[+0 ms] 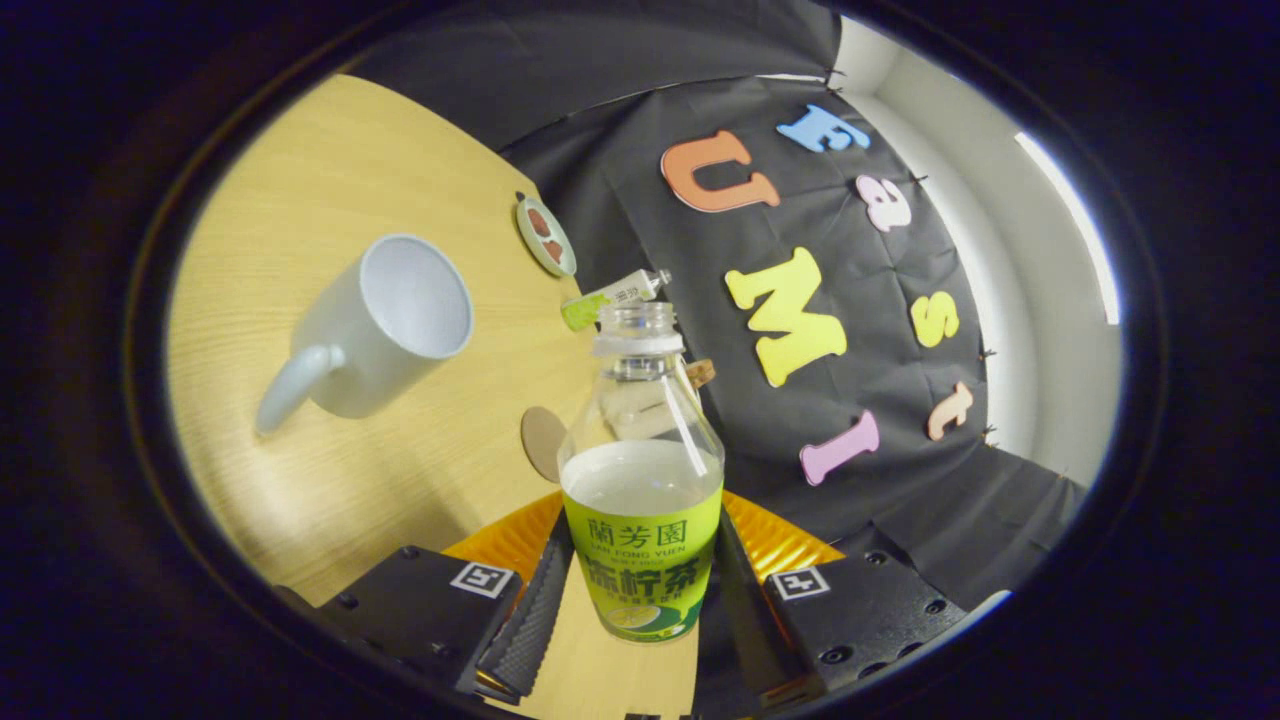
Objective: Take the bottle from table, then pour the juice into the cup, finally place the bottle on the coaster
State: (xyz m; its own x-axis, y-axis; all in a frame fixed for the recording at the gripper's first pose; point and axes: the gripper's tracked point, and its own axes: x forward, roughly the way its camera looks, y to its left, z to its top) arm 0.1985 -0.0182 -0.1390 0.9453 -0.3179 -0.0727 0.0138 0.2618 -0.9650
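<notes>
claw [640,590] clamped on half-full bottle [641,470] at label: light, thin-walled, sloshy; cup [385,325] ahead-left.

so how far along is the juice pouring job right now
Done: the claw is shut on the uncapped juice bottle, with the scene tilted around it. In hand: carrying it toward the white mug, whose inside looks empty. Left: pouring, then setting the bottle on the round coaster beyond the fingers.
</notes>
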